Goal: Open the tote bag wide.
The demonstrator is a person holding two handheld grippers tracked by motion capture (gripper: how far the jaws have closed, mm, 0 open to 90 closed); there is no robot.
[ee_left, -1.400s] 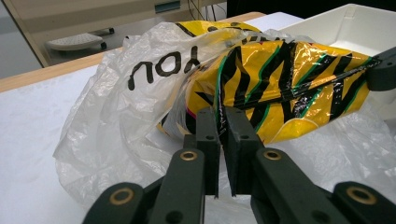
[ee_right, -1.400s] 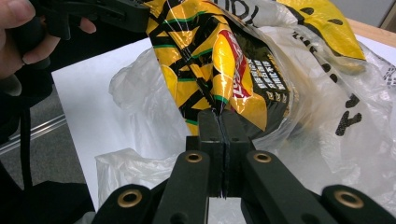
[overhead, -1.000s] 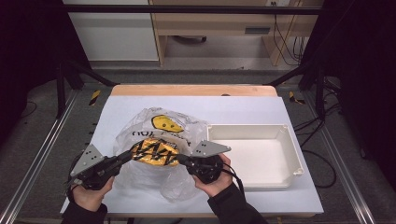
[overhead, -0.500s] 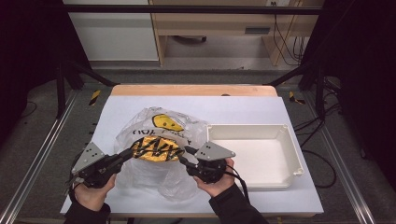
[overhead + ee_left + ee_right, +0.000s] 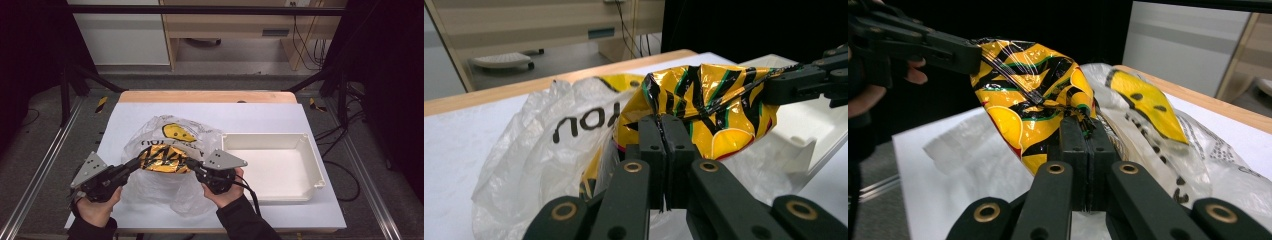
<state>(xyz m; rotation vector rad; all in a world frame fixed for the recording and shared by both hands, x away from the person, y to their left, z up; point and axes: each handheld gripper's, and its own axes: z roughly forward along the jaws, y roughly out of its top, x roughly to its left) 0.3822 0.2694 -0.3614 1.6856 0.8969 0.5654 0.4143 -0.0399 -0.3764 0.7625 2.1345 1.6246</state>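
- High view: you hold the yellow-and-black foil snack bag [image 5: 164, 159] stretched between your two grippers, above the crumpled clear plastic bag [image 5: 165, 185] with the yellow smiley face [image 5: 178, 133] printed on it.
- Your left gripper [image 5: 136, 163] pinches the snack bag's left end; in the left gripper view its jaws are pressed together on a fold of foil [image 5: 663, 120].
- Your right gripper [image 5: 192, 163] has just been closing, and in the right gripper view its jaws are clamped on the opposite edge of the snack bag [image 5: 1038, 100], foil caught between the pads.
- Right gripper view: the foil is pulled taut in a crease from your left gripper [image 5: 973, 55] down to the right one's jaws.
- The plastic bag lies on the white table cover [image 5: 260, 117], just beside the white plastic tray [image 5: 312, 165], which sits on your right.
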